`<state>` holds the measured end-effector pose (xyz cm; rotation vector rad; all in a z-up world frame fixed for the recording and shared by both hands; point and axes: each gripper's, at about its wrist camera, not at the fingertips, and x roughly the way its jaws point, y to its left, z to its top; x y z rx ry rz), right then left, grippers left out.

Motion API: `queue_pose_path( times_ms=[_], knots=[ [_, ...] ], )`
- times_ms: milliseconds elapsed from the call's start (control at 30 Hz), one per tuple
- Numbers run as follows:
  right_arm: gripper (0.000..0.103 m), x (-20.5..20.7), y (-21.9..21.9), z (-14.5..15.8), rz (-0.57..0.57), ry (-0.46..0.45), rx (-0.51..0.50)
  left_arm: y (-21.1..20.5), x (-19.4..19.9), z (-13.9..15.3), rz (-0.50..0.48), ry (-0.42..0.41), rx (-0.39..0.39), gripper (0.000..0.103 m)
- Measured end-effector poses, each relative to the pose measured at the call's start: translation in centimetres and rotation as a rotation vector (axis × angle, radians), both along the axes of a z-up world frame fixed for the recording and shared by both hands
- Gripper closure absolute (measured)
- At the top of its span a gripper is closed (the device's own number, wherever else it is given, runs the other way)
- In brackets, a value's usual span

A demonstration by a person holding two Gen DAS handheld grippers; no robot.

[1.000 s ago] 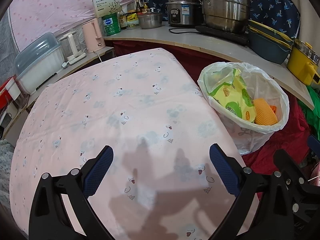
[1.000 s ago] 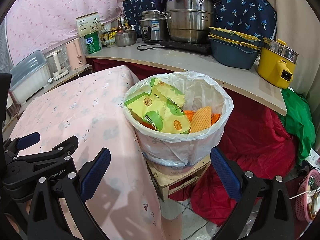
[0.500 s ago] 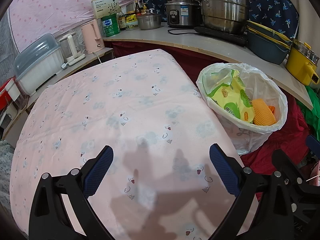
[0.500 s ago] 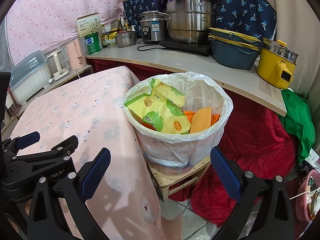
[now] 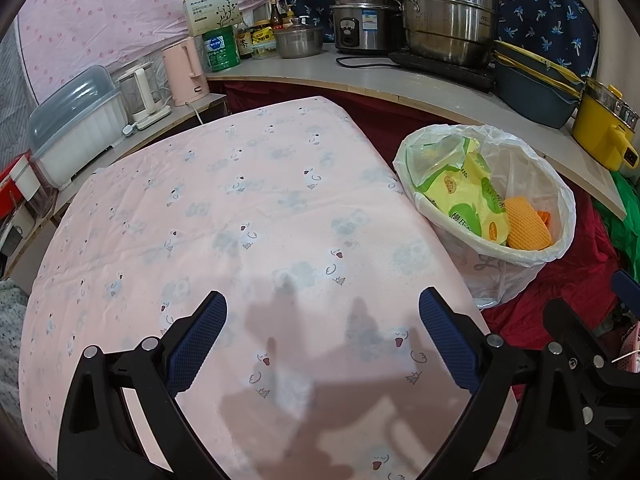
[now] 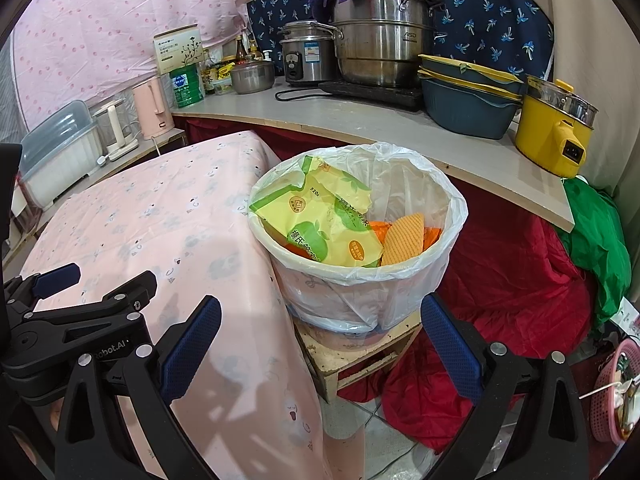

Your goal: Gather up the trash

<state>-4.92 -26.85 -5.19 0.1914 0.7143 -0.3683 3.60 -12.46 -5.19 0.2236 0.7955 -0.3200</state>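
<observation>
Beside the pink-clothed bench (image 5: 248, 208), we hold both tongs released and empty: the left tongs (image 5: 322, 334) over the bare cloth, the right tongs (image 6: 320, 338) before the lined trash bin (image 6: 448, 264), where yellow-green snack wrappers (image 6: 328, 216) already lie. The bin perches on a small wooden stand (image 6: 352, 356); a careless nudge could tip it.

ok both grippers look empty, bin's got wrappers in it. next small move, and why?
Probably pull both back and stop: the left gripper and right gripper are open and hold nothing, the pink tablecloth shows no trash, and the yellow-green wrappers already lie in the lined bin. Floor trash can't be ruled out.
</observation>
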Motion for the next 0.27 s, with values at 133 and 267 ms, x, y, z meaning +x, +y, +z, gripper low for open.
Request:
queue_pose_path(
  times_ms=[133,267],
  knots=[
    [0.007,0.01,-0.03,-0.01,0.0,0.0,0.0,0.11,-0.09,-0.08,0.005,0.002,-0.013,0.01],
    [0.007,0.02,-0.04,-0.03,0.001,0.001,-0.001,0.07,-0.26,-0.27,-0.003,-0.001,-0.015,0.01]
  ],
)
